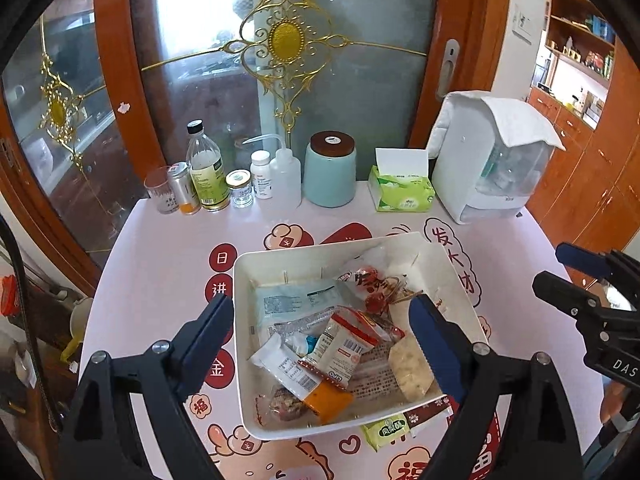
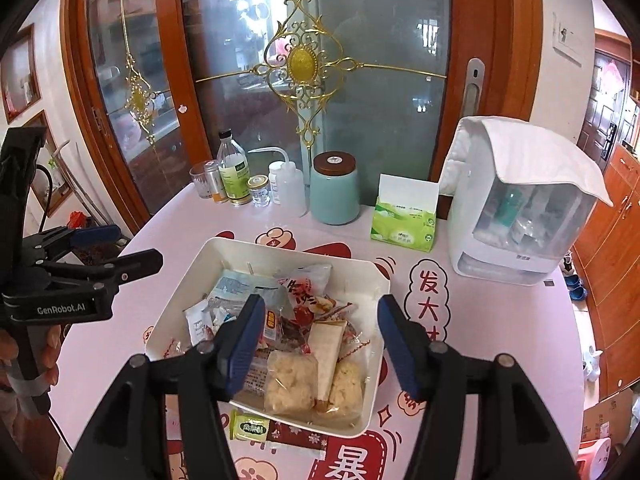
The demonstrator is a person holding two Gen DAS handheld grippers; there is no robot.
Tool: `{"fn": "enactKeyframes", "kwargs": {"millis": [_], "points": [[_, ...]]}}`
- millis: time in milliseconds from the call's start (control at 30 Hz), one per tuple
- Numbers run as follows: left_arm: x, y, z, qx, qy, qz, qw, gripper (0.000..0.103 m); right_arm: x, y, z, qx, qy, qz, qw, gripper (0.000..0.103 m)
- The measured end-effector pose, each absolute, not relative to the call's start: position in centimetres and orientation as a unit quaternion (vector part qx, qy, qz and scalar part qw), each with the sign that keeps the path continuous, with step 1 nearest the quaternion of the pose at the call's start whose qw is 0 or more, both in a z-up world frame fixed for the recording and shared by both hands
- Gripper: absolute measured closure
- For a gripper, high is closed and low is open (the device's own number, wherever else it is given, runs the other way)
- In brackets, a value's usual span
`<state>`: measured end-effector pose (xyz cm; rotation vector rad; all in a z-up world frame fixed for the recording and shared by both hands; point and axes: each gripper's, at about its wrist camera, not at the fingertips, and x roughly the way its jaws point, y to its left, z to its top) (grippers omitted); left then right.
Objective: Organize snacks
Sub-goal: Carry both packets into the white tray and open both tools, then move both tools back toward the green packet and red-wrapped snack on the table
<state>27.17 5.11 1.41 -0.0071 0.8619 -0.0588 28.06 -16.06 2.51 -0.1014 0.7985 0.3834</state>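
A white rectangular tray (image 1: 246, 320) sits mid-table, full of several snack packets; it also shows in the right wrist view (image 2: 376, 280). A small green snack packet (image 1: 386, 430) and a dark red packet (image 1: 426, 416) lie on the table just outside the tray's near edge; the green one (image 2: 249, 429) also shows in the right wrist view. My left gripper (image 1: 322, 328) is open and empty, hovering over the tray. My right gripper (image 2: 320, 340) is open and empty, above the tray's near side.
Along the back edge stand a glass (image 1: 160, 190), bottles and jars (image 1: 206, 168), a teal canister (image 1: 330, 168), a green tissue pack (image 1: 402, 188) and a white appliance (image 1: 492, 160) under a cloth. A glass door stands behind. The pink tablecloth (image 1: 160, 248) has red prints.
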Motion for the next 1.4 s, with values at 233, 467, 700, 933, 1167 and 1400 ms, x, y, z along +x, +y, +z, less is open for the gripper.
{"fn": "enactKeyframes", "kwargs": {"millis": [233, 467, 700, 933, 1167, 1400], "points": [[25.2, 2.6, 1.6, 0.028, 0.407, -0.042, 0.912, 0.014, 26.2, -16.8, 2.6, -0.062, 0.378, 0.191, 0.904, 0.044], [22.8, -0.1, 1.0, 0.059, 0.404, -0.062, 0.911, 0.014, 24.2, -18.2, 1.9, -0.067, 0.381, 0.195, 0.901, 0.044], [20.5, -2.2, -0.3, 0.085, 0.409, -0.075, 0.906, 0.014, 22.1, -19.4, 0.5, -0.075, 0.388, 0.203, 0.896, 0.044], [17.7, -3.0, -3.6, 0.085, 0.434, -0.104, 0.891, 0.014, 20.2, -20.3, -2.2, -0.084, 0.403, 0.219, 0.885, 0.044], [14.6, -3.1, -10.3, 0.063, 0.482, -0.13, 0.864, 0.014, 17.8, -21.0, -7.7, -0.061, 0.449, 0.244, 0.857, 0.044], [14.8, -2.3, -16.3, 0.064, 0.487, -0.133, 0.861, 0.014, 16.7, -19.4, -13.7, -0.082, 0.469, 0.265, 0.839, 0.044]]}}
